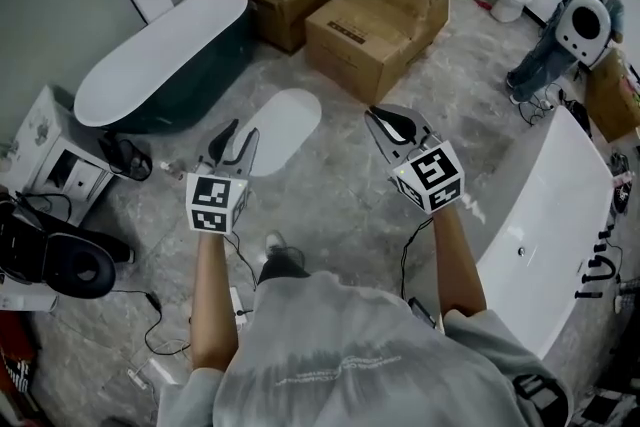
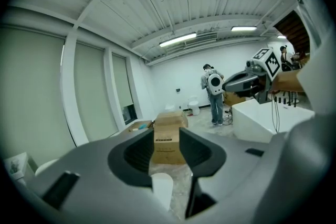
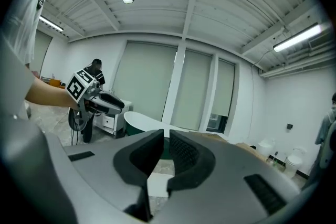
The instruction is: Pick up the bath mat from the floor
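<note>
Below, grey marbled floor (image 1: 345, 205), white bath mat (image 1: 283, 127)

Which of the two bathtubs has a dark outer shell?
The oval freestanding bathtub at the left of the head view: it is white inside and dark outside. The rectangular bathtub at the right is white all over.

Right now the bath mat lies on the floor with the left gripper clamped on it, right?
No: the bath mat lies on the floor, but the left gripper is off it; the left gripper view shows its jaws apart, empty.
</note>
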